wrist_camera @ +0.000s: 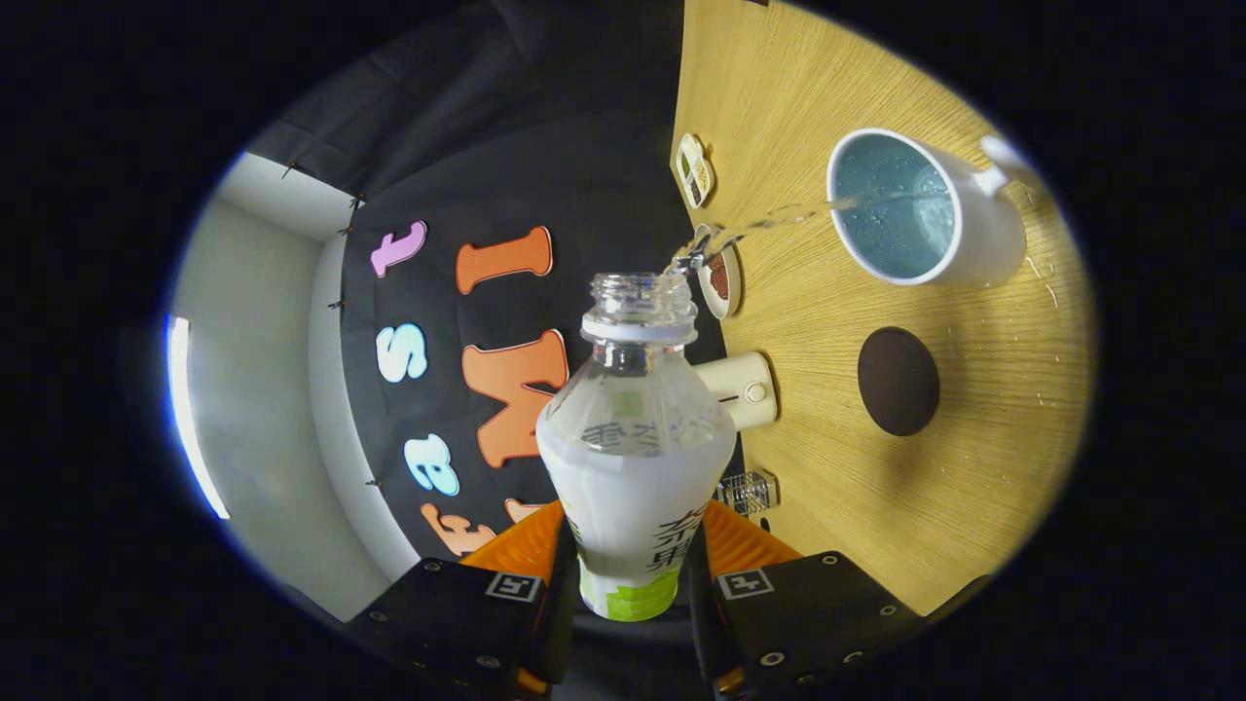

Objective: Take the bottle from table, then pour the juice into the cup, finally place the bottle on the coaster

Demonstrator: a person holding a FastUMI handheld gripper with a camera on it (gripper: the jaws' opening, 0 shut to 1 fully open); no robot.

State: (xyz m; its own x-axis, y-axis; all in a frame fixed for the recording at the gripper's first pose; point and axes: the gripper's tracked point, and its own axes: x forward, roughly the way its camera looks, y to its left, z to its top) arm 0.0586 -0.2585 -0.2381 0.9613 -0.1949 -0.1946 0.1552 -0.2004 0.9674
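Bottle is clamped between my two fingers, tipped so its open mouth sends a thin stream into the cup at about two o'clock. The coaster (dark, round) waits bare just beside the cup.

At the bottom centre of the frame, the gripper shows two blocky housings, one on each side. Each carries a small square black-and-white marker tag on its top face and round screw heads along its lower edges. Its fingers slope inward from the housings as flat, ribbed wedges.
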